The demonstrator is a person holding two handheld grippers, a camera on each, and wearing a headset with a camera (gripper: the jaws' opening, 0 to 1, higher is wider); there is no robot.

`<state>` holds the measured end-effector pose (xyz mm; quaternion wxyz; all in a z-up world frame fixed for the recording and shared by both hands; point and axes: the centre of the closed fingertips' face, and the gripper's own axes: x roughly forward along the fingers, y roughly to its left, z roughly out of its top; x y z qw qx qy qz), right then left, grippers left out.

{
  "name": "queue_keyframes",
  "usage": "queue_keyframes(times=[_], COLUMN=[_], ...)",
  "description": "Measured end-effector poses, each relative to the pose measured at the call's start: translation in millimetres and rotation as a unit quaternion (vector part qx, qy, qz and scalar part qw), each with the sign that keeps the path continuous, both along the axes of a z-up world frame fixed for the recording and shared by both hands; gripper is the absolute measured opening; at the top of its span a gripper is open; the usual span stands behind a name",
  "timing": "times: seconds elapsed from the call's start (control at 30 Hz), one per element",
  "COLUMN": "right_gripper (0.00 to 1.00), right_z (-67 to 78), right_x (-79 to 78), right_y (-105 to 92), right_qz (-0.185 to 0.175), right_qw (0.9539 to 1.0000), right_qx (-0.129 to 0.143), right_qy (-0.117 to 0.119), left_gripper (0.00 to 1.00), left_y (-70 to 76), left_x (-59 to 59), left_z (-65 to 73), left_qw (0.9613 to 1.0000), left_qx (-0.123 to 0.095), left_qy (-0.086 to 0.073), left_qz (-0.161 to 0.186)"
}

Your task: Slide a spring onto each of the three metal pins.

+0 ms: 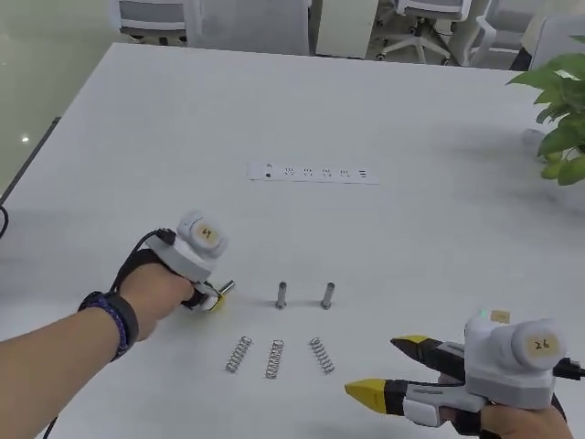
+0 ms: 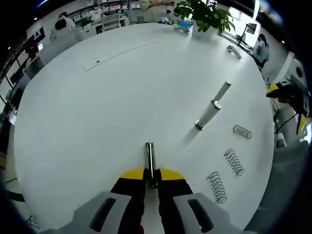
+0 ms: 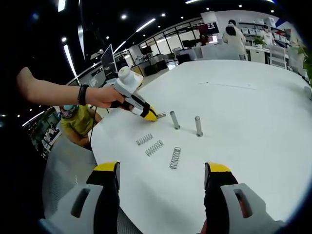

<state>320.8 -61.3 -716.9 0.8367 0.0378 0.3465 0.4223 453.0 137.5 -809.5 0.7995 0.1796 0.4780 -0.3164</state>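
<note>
Head view: on a white table [image 1: 384,110] the left gripper [image 1: 212,297], at lower left, has its yellow-tipped jaws pinched on the held pin [image 1: 225,287], which pokes out toward the upper right. Just right of it the second pin [image 1: 281,294] and the third pin [image 1: 327,295] stand upright, apart from each other. Below them, in a row, lie the first spring [image 1: 239,354], second spring [image 1: 274,358] and third spring [image 1: 321,355], none on a pin. The right gripper [image 1: 375,366], at lower right, has its jaws spread with nothing between them. A power strip [image 1: 313,172] lies above centre and a plant [image 1: 562,119] fills the upper right corner. Left gripper view: the left gripper [image 2: 151,176] clamps the held pin [image 2: 150,161] at bottom centre (the pin runs straight along the jaws). At right stand the second pin [image 2: 206,115] and third pin [image 2: 222,91]; below them lie the third spring [image 2: 242,131], second spring [image 2: 234,162] and first spring [image 2: 216,186]. Right gripper view: the right gripper [image 3: 162,171] shows its jaws wide apart at the bottom. Above centre are the first spring [image 3: 144,140], second spring [image 3: 154,147], third spring [image 3: 175,158], the second pin [image 3: 174,120], the third pin [image 3: 198,126], and the left gripper [image 3: 151,116] with the held pin [image 3: 160,115].
</note>
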Motion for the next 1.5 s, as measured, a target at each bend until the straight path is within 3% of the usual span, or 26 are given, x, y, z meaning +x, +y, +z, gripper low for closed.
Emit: queue_keyframes(times=[0.17, 0.4, 0.6, 1.03, 1.43, 1.5], right_gripper=[0.69, 0.69, 0.69, 0.66, 0.62, 0.62], right_z=[-1.5, -1.3, -0.6, -2.5, -3.6, -3.8], right_x=[-0.9, -2.3, -1.4, -1.5, 4.5, 5.7], right_y=[1.9, 4.7, 2.7, 12.0, 30.8, 34.2], right_qz=[0.003, 0.006, 0.004, 0.014, 0.015, 0.016], right_qw=[1.0000, 1.0000, 1.0000, 0.9999, 0.9993, 0.9991], right_qx=[-0.001, 0.000, 0.001, 0.004, 0.032, 0.036], right_qy=[0.001, 0.002, 0.001, 0.003, 0.012, 0.014], left_gripper=[0.03, 0.00, 0.00, 0.00, 0.00, 0.00], left_y=[-0.5, 0.7, 0.7, 6.1, 18.0, 20.3], left_x=[-0.1, 0.2, -3.8, -9.9, -9.3, -10.7], left_z=[-1.1, -1.1, -0.4, 7.5, 20.6, 22.1], left_qw=[0.9998, 0.9999, 0.9999, 0.9992, 0.9969, 0.9959], left_qx=[0.011, 0.009, -0.014, -0.031, -0.050, -0.060], left_qy=[0.004, -0.003, -0.002, -0.016, -0.036, -0.034], left_qz=[-0.014, -0.014, 0.003, 0.021, 0.048, 0.059])
